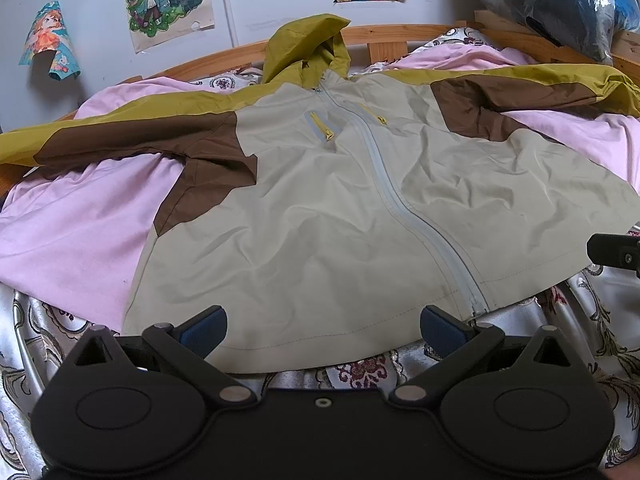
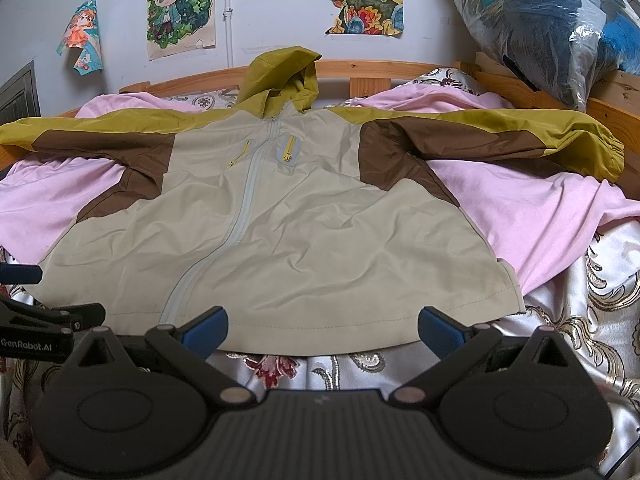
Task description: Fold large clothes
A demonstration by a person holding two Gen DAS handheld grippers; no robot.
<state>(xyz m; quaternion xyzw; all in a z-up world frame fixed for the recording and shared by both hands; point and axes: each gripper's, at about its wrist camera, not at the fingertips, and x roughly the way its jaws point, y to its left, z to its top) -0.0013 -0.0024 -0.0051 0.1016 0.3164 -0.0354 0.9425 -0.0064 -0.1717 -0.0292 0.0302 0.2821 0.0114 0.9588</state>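
A hooded jacket (image 1: 320, 208) (image 2: 304, 224) lies spread face up on the bed, zipped, sleeves stretched out to both sides. Its body is beige, with brown underarm panels and olive-yellow sleeves and hood. My left gripper (image 1: 322, 330) hovers open over the bottom hem, left of the zipper's end, with nothing between its blue pads (image 1: 206, 330). My right gripper (image 2: 322, 330) is also open above the hem, right of the zipper. The left gripper's side shows at the left edge of the right wrist view; a black piece of the right one shows at the right edge of the left wrist view.
A pink sheet (image 2: 532, 200) lies under the jacket on a silver floral bedspread (image 2: 580, 320). A wooden bed rail (image 2: 360, 70) runs behind the hood, against a wall with cartoon posters (image 2: 182, 8). A plastic-wrapped dark bundle (image 2: 552, 20) sits at the far right corner.
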